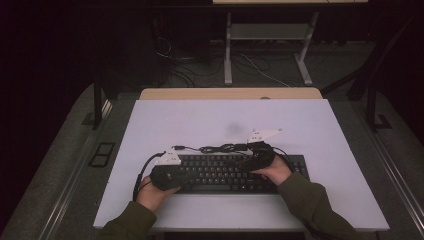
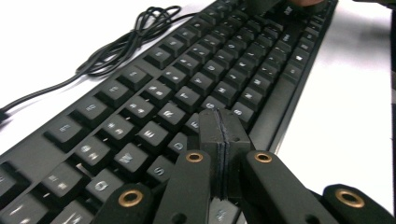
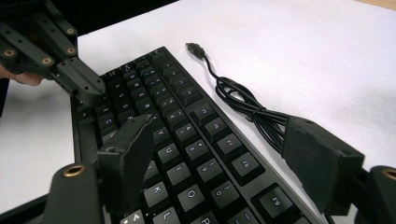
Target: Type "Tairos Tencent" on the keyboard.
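Note:
A black keyboard [image 1: 230, 172] lies on the white board, near its front edge. Its black cable [image 1: 220, 148] is bundled just behind it, and the USB plug [image 3: 194, 48] rests loose on the board. My left gripper [image 1: 186, 175] is shut with nothing between its jaws. Its joined tip [image 2: 223, 126] hovers over or rests on the letter keys [image 2: 187, 79] at the left end; I cannot tell if it touches. My right gripper [image 1: 246, 165] stands open above the keyboard's right half, and its jaws [image 3: 217, 128] straddle the keys and the cable [image 3: 243, 102] without gripping either. The left gripper [image 3: 86, 86] is visible beyond it.
The white board [image 1: 230, 117] covers a wooden table whose far edge [image 1: 230, 93] shows behind it. Bare board lies behind and on both sides of the keyboard. A desk frame [image 1: 270, 50] and loose cables are on the dark floor beyond.

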A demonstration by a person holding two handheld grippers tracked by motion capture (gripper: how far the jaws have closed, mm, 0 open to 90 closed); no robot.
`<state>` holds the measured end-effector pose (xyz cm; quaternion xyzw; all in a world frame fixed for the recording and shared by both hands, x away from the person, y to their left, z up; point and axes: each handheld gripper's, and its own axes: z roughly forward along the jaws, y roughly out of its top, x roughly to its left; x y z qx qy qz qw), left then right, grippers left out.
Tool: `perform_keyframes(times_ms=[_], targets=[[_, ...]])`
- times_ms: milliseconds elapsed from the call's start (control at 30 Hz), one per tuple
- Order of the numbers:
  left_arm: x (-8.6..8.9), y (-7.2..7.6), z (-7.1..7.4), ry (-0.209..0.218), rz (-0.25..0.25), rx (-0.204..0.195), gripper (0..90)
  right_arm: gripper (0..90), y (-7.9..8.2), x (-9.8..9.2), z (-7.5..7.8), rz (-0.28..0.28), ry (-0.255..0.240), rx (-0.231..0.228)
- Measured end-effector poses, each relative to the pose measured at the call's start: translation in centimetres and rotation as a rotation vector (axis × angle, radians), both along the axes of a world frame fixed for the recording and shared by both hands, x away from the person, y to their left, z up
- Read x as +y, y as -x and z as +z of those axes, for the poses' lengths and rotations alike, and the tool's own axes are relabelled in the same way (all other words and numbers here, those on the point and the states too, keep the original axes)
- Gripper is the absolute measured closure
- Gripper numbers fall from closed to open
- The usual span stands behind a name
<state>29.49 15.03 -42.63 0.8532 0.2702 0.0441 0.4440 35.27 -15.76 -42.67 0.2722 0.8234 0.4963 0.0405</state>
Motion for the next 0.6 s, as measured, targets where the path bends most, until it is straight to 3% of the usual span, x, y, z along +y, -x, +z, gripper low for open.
perform_keyframes(times_ms=[233, 600], targets=[[-0.9, 0.3, -0.2, 0.007, -0.044, 0.017, 88.9, 24.6, 0.0, -0.1, 0.0, -0.002, 0.001, 0.0], [-1.8, 0.4, -0.7, -0.029, -0.102, 0.03, 88.9, 24.6, 0.0, -0.2, 0.0, -0.008, 0.005, -0.001]])
